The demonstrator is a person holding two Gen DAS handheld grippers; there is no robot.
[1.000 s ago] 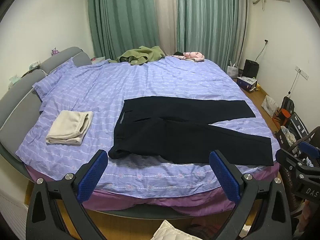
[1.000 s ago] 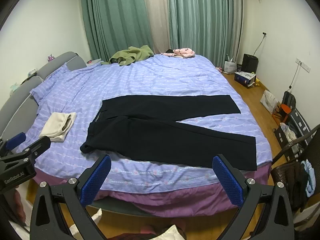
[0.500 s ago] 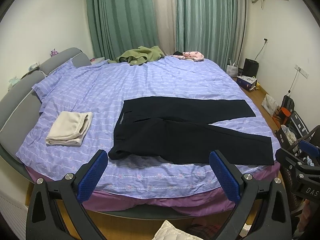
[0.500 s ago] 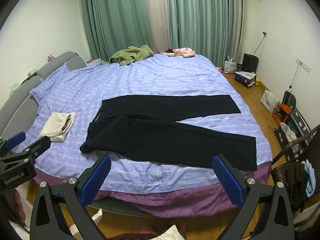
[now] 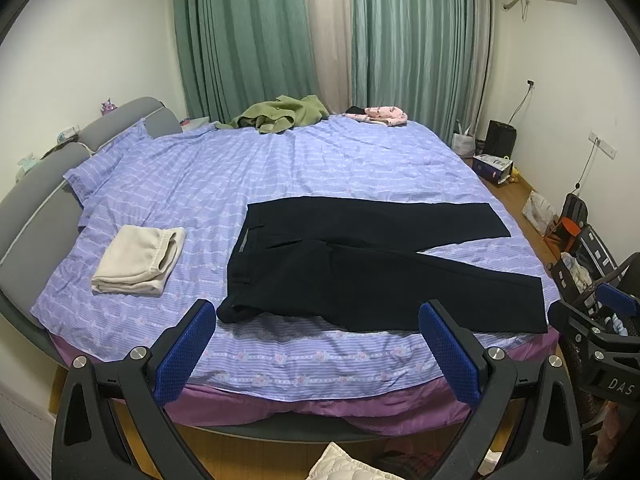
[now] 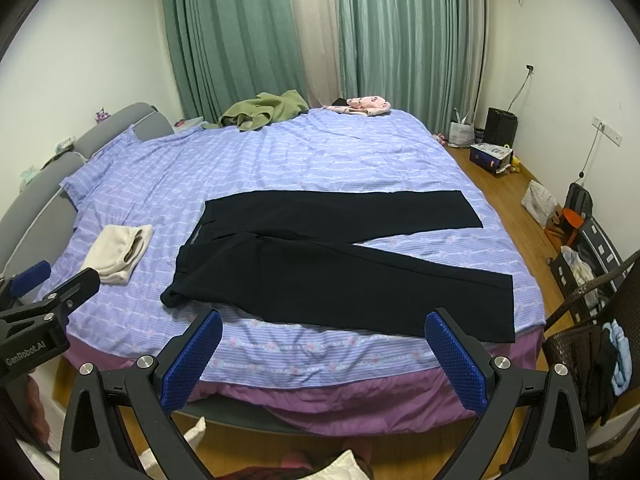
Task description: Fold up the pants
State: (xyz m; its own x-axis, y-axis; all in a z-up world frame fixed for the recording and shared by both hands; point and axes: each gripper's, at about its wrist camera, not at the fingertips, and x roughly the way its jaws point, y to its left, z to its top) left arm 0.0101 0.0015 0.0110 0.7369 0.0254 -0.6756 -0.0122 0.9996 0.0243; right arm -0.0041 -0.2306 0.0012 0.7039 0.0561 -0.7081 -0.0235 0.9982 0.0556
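Observation:
Black pants [image 5: 360,264] lie spread flat on the purple striped bed [image 5: 304,160], waistband to the left, both legs running right and splayed apart; they also show in the right wrist view [image 6: 332,260]. My left gripper [image 5: 318,336] is open and empty, held off the bed's near edge below the waistband. My right gripper [image 6: 324,344] is open and empty, also short of the bed edge. The right gripper shows at the right edge of the left wrist view [image 5: 592,328]; the left gripper shows at the left edge of the right wrist view [image 6: 36,312].
A folded cream garment [image 5: 138,260] lies left of the pants. A green garment [image 5: 280,118] and a pink one [image 5: 380,114] lie at the far edge by the curtains. A grey headboard [image 5: 36,200] is left. Bags and a wicker basket [image 6: 592,344] stand on the floor at right.
Both grippers have shifted only slightly; the pants and other items lie as before.

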